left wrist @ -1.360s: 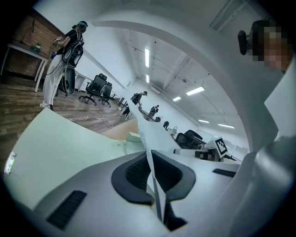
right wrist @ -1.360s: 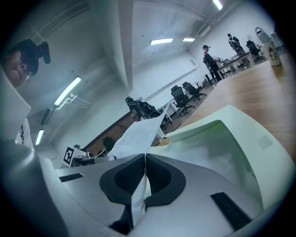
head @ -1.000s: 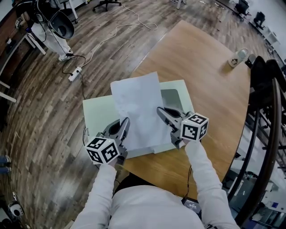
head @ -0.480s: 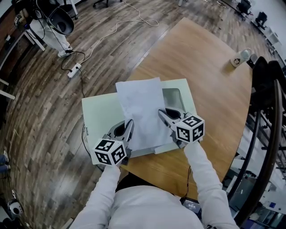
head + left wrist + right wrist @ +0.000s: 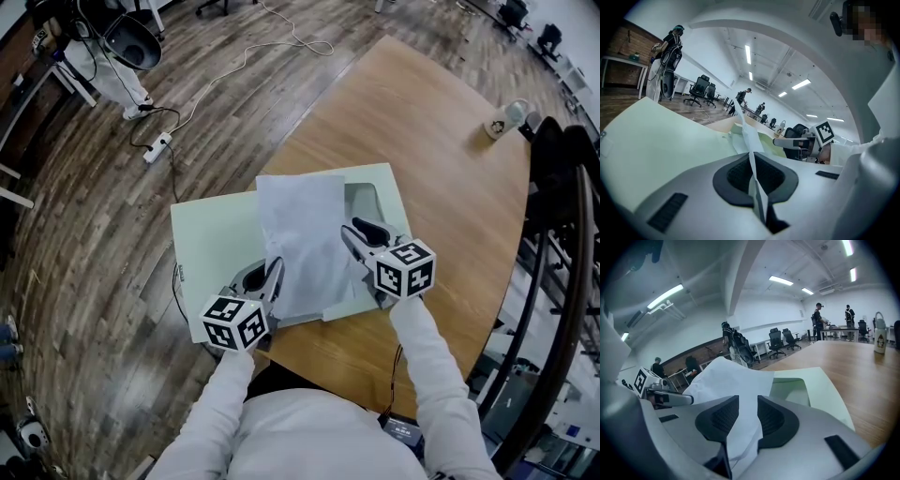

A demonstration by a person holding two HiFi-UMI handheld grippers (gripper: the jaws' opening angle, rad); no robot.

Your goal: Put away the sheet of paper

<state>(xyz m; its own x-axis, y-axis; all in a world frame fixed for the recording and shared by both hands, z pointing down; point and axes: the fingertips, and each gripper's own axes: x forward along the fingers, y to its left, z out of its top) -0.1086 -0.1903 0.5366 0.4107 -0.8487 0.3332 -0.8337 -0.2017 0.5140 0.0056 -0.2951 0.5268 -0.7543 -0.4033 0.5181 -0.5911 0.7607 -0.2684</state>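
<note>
White, slightly creased paper (image 5: 305, 239) bows over the green folder (image 5: 211, 244) on the worktop (image 5: 422, 150). The left gripper (image 5: 270, 274) has its jaws clenched on the paper's edge. The right gripper (image 5: 362, 232) jaws are opening around it.

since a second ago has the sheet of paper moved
Yes. The sheet of paper slid toward the person: its far edge, earlier past the green folder's far edge, now lies inside it.
</note>
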